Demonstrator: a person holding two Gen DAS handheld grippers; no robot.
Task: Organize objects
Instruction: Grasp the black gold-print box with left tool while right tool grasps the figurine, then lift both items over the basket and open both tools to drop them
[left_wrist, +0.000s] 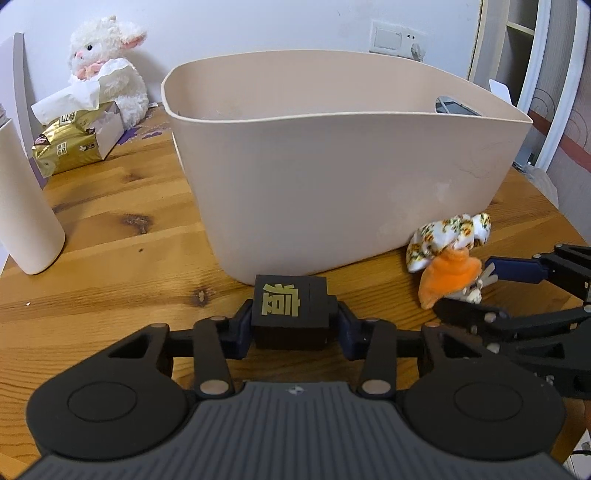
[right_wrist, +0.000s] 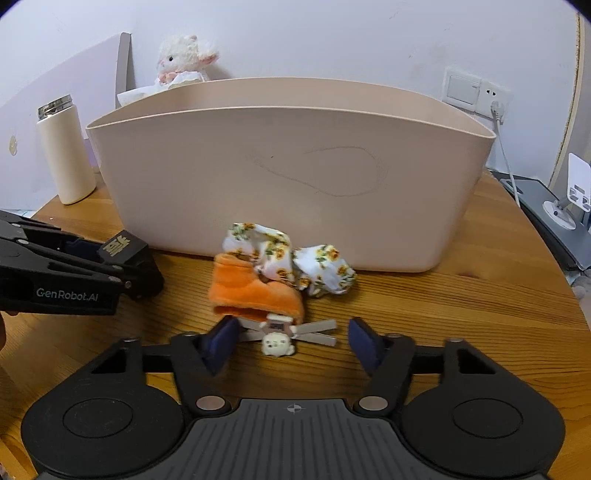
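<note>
My left gripper (left_wrist: 291, 326) is shut on a small black box (left_wrist: 291, 310) with a gold character, held just above the wooden table (left_wrist: 122, 236) in front of the beige plastic bin (left_wrist: 332, 166). From the right wrist view the box (right_wrist: 120, 249) and left gripper (right_wrist: 125, 264) sit at the left. An orange plush toy (right_wrist: 255, 291) with a floral fabric bow (right_wrist: 314, 266) lies against the bin (right_wrist: 288, 166). My right gripper (right_wrist: 291, 341) is open, its fingers on either side of the toy's small white figure and metal prongs (right_wrist: 277, 341). In the left wrist view, the right gripper (left_wrist: 476, 291) reaches the toy (left_wrist: 448, 266) from the right.
A white bottle (left_wrist: 22, 206) stands at the left. A gold tissue pack (left_wrist: 70, 144) and a white plush lamb (left_wrist: 107, 66) sit at the back left. A wall socket with a cable (right_wrist: 495, 99) and a stand (right_wrist: 572, 195) are at the right, beyond the table's curved edge.
</note>
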